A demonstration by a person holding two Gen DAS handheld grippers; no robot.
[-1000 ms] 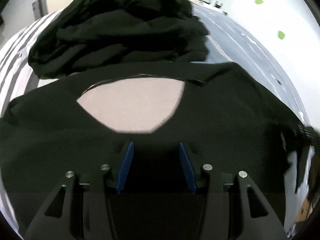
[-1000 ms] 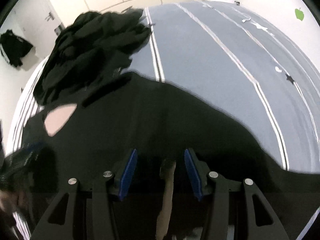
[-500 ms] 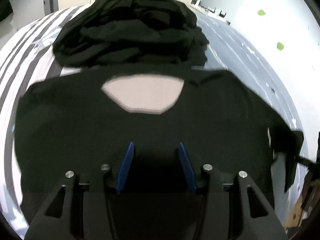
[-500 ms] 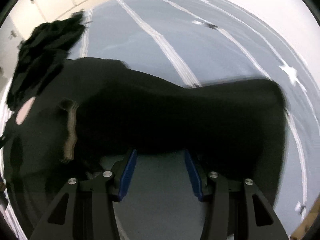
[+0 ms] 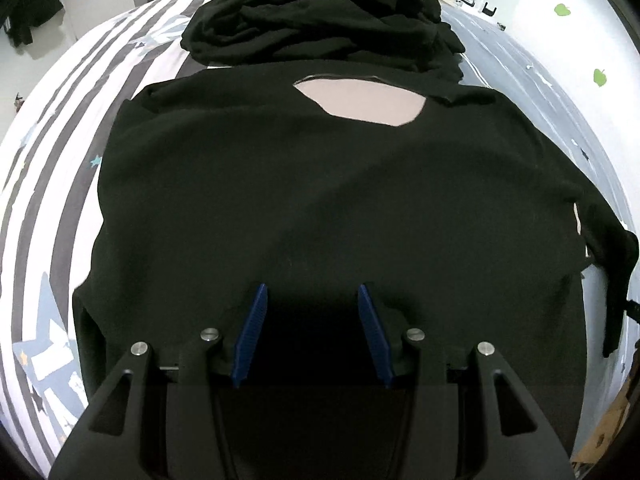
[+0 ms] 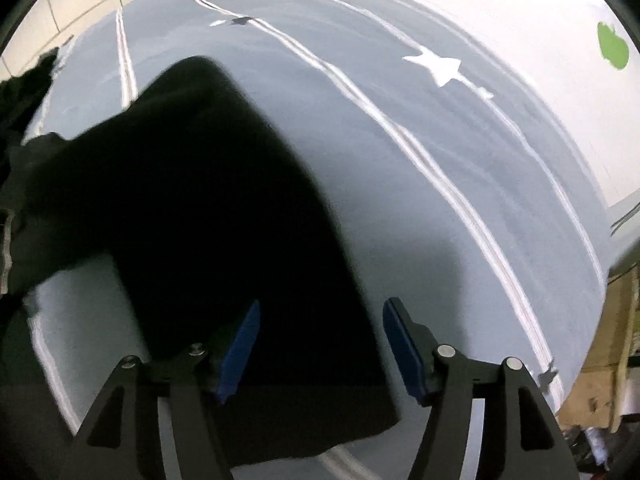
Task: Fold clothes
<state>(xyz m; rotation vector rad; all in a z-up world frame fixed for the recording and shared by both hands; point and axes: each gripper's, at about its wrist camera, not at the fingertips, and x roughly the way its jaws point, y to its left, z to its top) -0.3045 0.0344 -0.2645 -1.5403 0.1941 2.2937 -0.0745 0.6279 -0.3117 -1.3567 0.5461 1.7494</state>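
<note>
One black shirt (image 5: 320,184) covers striped bedding (image 5: 60,184).

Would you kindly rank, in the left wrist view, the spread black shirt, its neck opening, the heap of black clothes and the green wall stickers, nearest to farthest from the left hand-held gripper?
From the left hand-held gripper:
1. Spread black shirt, directly ahead and beneath the fingers.
2. Neck opening, at the shirt's far edge.
3. Heap of black clothes, beyond the collar.
4. Green wall stickers, far right on the wall.
</note>
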